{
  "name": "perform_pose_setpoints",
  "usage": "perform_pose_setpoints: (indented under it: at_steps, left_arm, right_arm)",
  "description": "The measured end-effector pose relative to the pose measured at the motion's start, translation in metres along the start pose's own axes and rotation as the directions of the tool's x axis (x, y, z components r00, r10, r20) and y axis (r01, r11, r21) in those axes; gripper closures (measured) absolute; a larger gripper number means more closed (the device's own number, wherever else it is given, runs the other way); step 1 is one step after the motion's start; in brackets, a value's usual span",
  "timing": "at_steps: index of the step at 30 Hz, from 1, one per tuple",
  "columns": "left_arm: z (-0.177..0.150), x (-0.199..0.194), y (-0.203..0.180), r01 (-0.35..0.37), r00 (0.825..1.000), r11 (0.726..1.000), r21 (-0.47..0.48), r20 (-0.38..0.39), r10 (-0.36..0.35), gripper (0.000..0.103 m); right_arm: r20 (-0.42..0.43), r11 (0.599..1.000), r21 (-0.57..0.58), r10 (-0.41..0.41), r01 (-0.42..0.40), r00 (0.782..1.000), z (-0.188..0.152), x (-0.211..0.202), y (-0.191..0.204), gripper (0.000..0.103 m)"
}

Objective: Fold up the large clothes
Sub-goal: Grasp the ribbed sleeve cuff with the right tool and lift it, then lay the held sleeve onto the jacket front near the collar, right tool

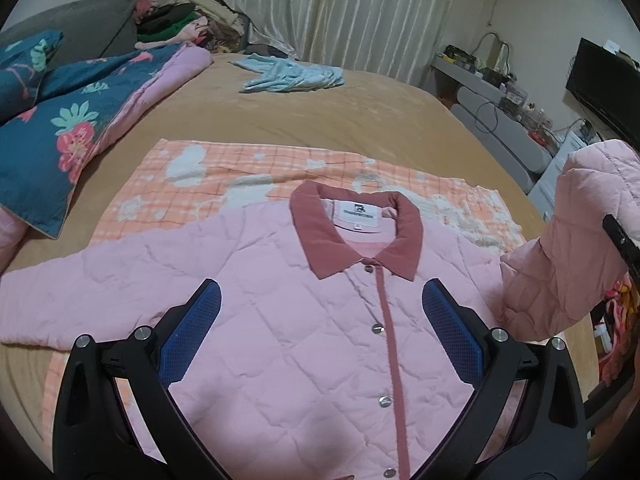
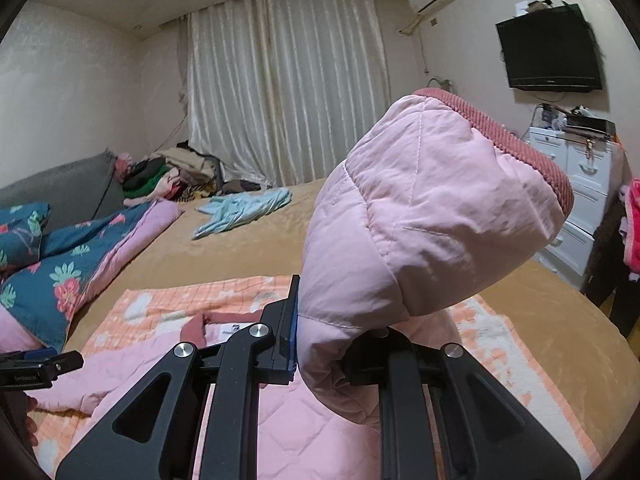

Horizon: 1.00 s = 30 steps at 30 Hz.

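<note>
A pink quilted jacket (image 1: 280, 360) with a dark pink collar (image 1: 356, 232) lies front up, snapped shut, on an orange checked blanket (image 1: 180, 184) on the bed. My left gripper (image 1: 326, 320) hovers open above the jacket's chest, blue pads wide apart with nothing between them. My right gripper (image 2: 324, 332) is shut on the jacket's right sleeve (image 2: 420, 220), lifted off the bed, its ribbed cuff (image 2: 520, 140) standing up beyond the jaws. In the left wrist view the raised sleeve (image 1: 560, 248) hangs at the right. The jacket's other sleeve (image 1: 60, 300) lies flat, stretched out left.
A floral blue quilt (image 1: 60, 132) is bunched at the left. A light blue garment (image 1: 288, 76) lies further up the tan bed (image 1: 280, 120), with a clothes pile (image 1: 180, 24) behind. White drawers (image 2: 576, 184) and a wall TV (image 2: 548, 52) stand past the bed's right edge.
</note>
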<state>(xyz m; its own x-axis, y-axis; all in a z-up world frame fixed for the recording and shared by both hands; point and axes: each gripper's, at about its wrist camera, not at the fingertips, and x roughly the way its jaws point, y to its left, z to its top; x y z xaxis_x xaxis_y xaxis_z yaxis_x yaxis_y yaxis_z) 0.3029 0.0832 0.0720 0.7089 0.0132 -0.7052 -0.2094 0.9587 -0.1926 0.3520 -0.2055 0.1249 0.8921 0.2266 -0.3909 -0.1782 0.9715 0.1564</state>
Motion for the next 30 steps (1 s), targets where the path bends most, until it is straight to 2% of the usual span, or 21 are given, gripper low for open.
perform_pose_setpoints:
  at_steps: [20,25,30]
  left_arm:
    - [-0.015,0.006,0.072,0.006,1.000,0.993,-0.117,-0.024,-0.008,0.008]
    - [-0.018,0.008,0.086,0.006,1.000,0.989,-0.146,-0.028,-0.011,0.008]
    - [-0.022,0.012,0.096,0.011,0.999,0.985,-0.171,-0.036,-0.018,0.008]
  right_arm:
    - [-0.109,0.973,-0.178,0.131,-0.149,0.985,-0.047,0.044,0.115,0.088]
    - [-0.165,0.959,-0.220,0.142,-0.177,0.976,-0.072,0.060,0.138,0.087]
    - [-0.271,0.939,-0.263,0.147,-0.220,0.951,-0.106,0.089,0.164,0.086]
